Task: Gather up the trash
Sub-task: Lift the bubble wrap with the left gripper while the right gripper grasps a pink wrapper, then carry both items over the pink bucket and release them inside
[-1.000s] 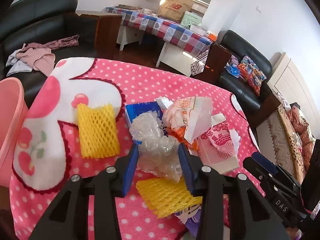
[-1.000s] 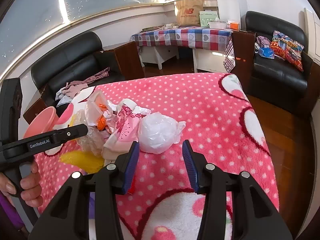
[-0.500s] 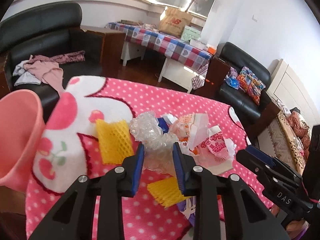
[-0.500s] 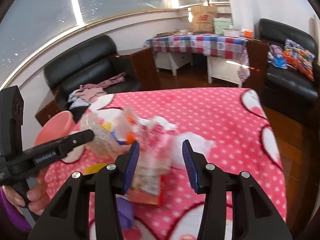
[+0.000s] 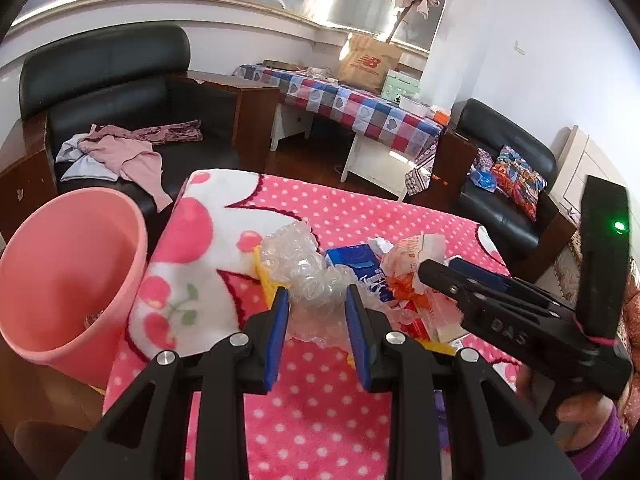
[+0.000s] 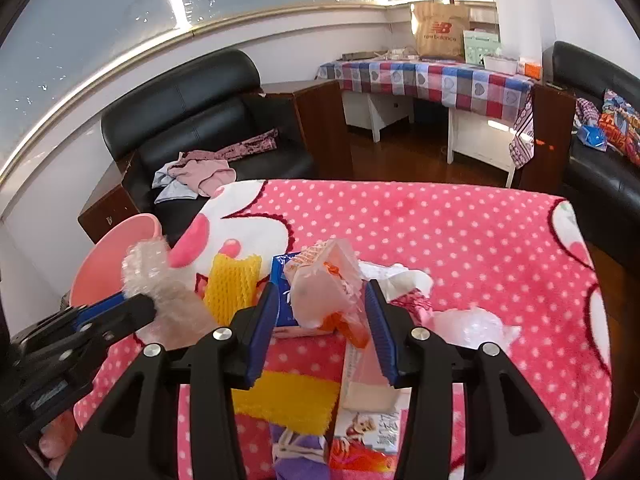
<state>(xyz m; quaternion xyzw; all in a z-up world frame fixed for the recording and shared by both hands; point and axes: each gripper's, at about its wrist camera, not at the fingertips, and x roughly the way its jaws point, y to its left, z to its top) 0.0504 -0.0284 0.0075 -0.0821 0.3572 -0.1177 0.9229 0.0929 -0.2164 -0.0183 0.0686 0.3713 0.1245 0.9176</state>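
The left gripper (image 5: 316, 312) clamped a crumpled clear bubble-wrap wad (image 5: 304, 276), lifted above the pink polka-dot blanket (image 5: 320, 412). The right gripper (image 6: 322, 310) pinched a translucent orange-printed wrapper (image 6: 324, 280). A pink plastic bin (image 5: 68, 272) stood left, beyond.

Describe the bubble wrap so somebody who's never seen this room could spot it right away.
On the pink polka-dot blanket, look at its left side, near the pink bin. The bubble wrap is the clear crumpled wad pinched in the left gripper, the only see-through, bubbly piece among yellow foam netting and printed wrappers.
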